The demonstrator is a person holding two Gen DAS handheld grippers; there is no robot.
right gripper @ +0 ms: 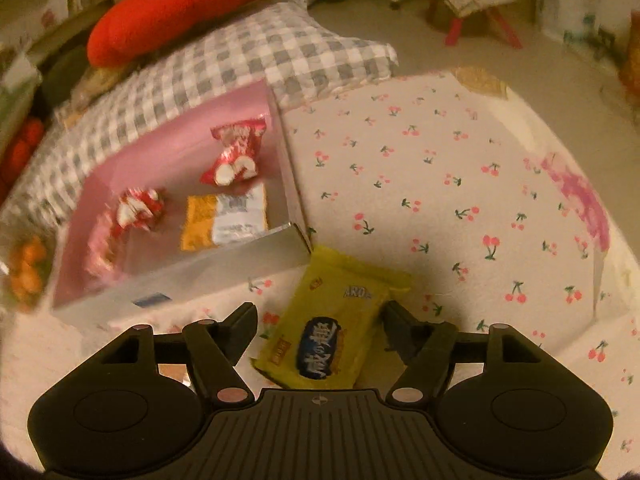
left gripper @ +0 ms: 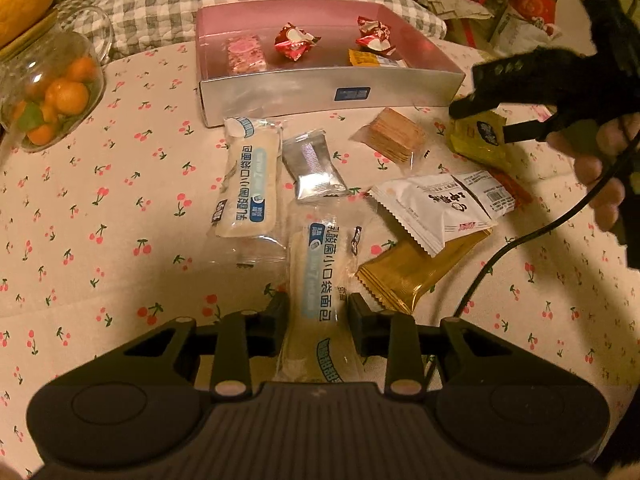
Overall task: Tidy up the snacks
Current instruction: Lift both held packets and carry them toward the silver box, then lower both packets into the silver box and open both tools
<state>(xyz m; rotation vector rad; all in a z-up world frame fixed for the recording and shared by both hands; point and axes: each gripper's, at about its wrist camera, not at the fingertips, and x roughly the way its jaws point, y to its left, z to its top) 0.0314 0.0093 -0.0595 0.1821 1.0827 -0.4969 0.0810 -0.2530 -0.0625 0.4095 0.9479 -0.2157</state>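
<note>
Below, the left tool point(left gripper: 318, 312) pinches a bread packet point(left gripper: 318, 292); the right tool point(right gripper: 320, 320), spread wide, straddles a yellow packet point(right gripper: 332, 328).

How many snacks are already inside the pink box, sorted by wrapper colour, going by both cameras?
Red-and-white wrapped candies: 2
Pink patterned packet: 1
Orange-and-white packet: 1
Total in the pink box: 4
</note>
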